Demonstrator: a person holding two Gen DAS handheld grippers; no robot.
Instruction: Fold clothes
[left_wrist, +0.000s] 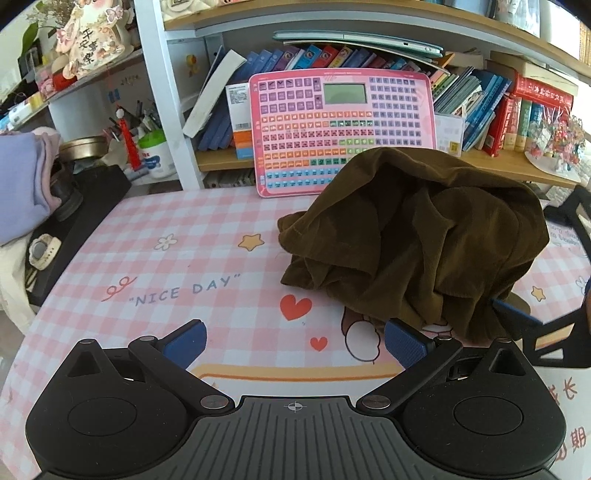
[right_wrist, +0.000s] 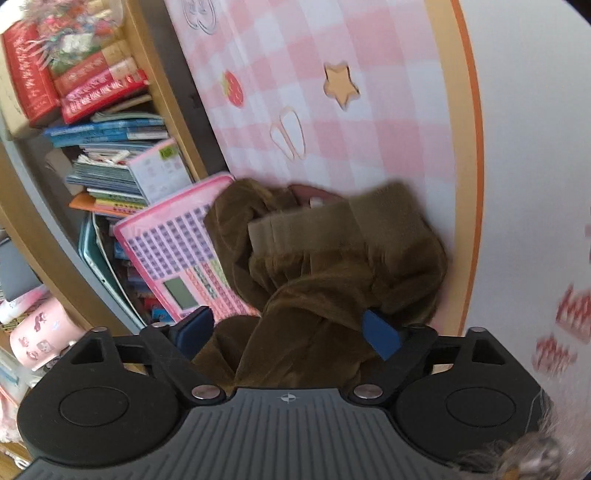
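On the checked tablecloth (left_wrist: 177, 229), left hand-held gripper (left_wrist: 295, 347) released, empty; right hand-held gripper (right_wrist: 288, 332) spread wide around brown garment (right_wrist: 325, 266)

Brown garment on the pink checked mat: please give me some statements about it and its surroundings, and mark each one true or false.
1. The brown garment lies crumpled in a heap. True.
2. The left tongs grip the garment. False: they stand open and empty, over the checked mat.
3. A pink toy keyboard leans against the books behind. True.
4. The garment is neatly folded flat. False: it is bunched.
5. Cloth lies between the right tongs. True.
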